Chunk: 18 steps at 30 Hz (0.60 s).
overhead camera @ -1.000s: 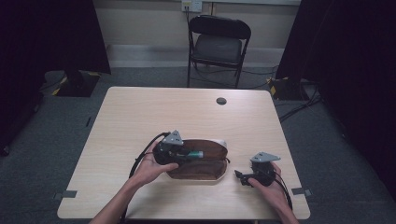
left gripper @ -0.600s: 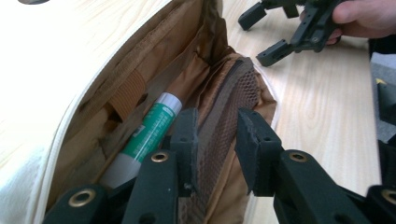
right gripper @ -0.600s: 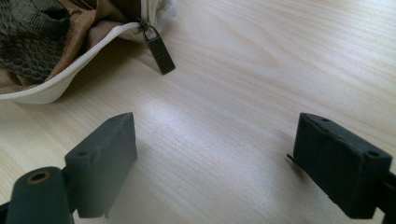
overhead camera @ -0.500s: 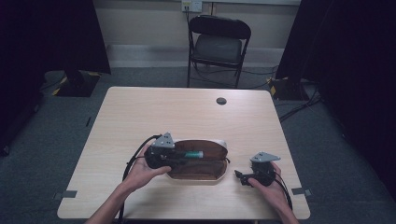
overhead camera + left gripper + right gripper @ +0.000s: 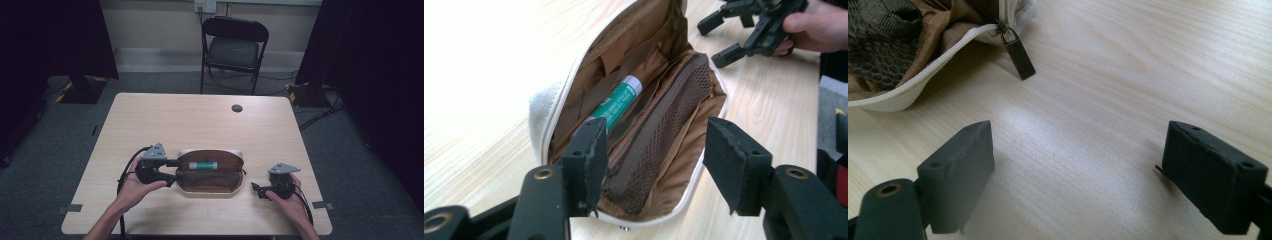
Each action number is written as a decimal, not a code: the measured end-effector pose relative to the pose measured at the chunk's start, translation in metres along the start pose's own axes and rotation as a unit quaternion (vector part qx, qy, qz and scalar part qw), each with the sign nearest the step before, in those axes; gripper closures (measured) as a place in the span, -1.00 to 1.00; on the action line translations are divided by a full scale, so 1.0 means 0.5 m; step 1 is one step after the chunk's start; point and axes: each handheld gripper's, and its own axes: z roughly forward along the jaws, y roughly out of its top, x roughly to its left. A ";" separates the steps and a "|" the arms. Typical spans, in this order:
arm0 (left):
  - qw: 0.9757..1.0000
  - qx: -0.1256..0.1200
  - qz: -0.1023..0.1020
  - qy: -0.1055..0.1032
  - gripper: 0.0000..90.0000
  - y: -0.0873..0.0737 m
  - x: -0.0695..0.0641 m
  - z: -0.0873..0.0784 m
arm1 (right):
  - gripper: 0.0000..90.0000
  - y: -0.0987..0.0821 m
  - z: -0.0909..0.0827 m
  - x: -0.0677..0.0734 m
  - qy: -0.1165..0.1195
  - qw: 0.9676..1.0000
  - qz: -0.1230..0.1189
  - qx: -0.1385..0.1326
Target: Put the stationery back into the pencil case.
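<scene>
The left gripper (image 5: 172, 172) sits at the pouch's left end, its jaws parted with nothing pressed between them; they have just been opening. In the left gripper view, the near rim of the pouch (image 5: 644, 150) lies in the gap between them, untouched. From that gripper the green tube (image 5: 203, 165) lies at about 3 o'clock in the high view, just inside the open pouch, along its far side. The tube's long axis runs left to right across the table, in line with the pouch and nearly with the left jaws themselves, so a reach would meet it end-on.

The right gripper (image 5: 256, 189) rests on the table (image 5: 210, 120) off the pouch's right end, jaws wide apart and empty. The zipper pull (image 5: 1018, 57) lies at about 11 o'clock ahead of them, apart from both pads. By my reading the left gripper is nearer the tube, the right nearer the zipper pull.
</scene>
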 end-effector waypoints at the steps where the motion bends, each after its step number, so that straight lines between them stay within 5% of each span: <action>1: 1.000 -0.003 -0.001 0.002 -0.11 -0.004 0.003 -0.005 | -0.72 0.000 0.000 0.000 0.000 1.000 -0.001 -0.001; 12: 0.998 0.010 -0.033 0.046 -0.33 -0.064 0.032 -0.047 | -0.72 0.000 0.000 0.000 0.000 1.000 -0.001 -0.001; 18: 0.995 0.025 -0.053 0.085 -0.50 -0.103 0.048 -0.072 | -0.72 0.000 0.000 0.000 0.000 1.000 -0.001 -0.001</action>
